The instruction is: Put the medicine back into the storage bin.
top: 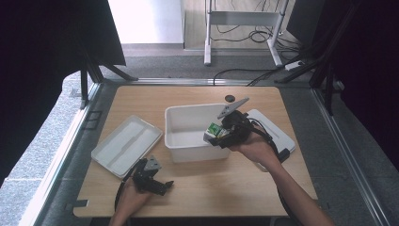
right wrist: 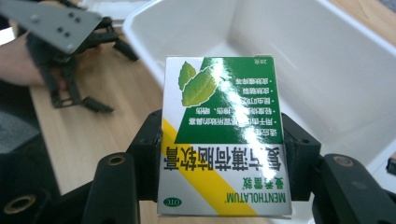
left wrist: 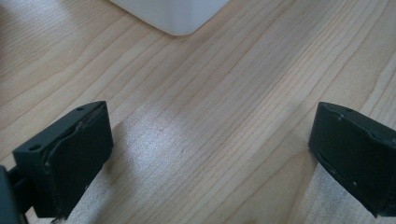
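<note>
Right now my right gripper (right wrist: 224, 158) has its jaws clamped on both sides of the green-and-white Mentholatum box (right wrist: 223, 135), held over the white bin's (top: 188, 141) 3 o'clock rim. My left gripper (left wrist: 210, 154) rests on the desk (left wrist: 224, 93) at 7 o'clock, jaws spread wide on nothing.

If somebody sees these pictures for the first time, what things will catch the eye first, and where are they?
First the green and white box, printed MENTHOLATUM, clamped in the right gripper over the right rim of the white bin at the table's middle. Next, the left gripper rests open on the wood near the front edge, with a white lid lying left of the bin.
</note>
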`<state>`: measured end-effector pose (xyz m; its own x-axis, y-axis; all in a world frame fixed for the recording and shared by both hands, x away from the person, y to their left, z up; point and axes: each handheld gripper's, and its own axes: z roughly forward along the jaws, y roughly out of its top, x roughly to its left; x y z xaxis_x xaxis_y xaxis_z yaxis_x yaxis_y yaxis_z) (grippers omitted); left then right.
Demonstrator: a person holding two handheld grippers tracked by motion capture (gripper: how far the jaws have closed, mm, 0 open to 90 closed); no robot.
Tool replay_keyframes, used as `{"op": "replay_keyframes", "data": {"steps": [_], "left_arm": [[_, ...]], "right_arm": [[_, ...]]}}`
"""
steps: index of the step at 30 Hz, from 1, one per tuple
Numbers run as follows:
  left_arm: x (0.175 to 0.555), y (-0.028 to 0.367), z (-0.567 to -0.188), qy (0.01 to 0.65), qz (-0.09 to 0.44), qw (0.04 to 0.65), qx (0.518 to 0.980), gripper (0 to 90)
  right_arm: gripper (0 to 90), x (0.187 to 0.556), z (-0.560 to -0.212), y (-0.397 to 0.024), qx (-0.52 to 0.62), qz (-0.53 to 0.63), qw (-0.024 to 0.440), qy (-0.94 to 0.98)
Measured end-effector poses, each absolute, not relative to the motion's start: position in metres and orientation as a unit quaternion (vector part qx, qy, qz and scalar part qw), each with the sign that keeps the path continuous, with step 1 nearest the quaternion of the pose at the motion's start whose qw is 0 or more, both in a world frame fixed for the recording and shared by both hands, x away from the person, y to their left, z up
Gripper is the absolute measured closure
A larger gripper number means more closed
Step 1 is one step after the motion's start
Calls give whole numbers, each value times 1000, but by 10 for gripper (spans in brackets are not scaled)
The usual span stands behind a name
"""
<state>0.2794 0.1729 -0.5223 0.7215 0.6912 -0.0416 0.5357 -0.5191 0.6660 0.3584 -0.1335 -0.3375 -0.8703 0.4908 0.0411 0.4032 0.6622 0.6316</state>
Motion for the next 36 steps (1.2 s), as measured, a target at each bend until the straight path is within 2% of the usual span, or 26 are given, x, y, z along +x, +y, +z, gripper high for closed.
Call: {"op": "replay_keyframes", "data": {"steps": [9,27,36], "left_arm": [[280,174,-522,351,117,334,867,0],[279,174,-522,349,117,335,867,0],[279,174,-522,349,117,336,867,0]], "right_arm": [[452,386,-345,-111,255,324,87,907],[449,429,-395,-91,296,276,101,909],[402,434,-390,-90,311,295,108,897]]}}
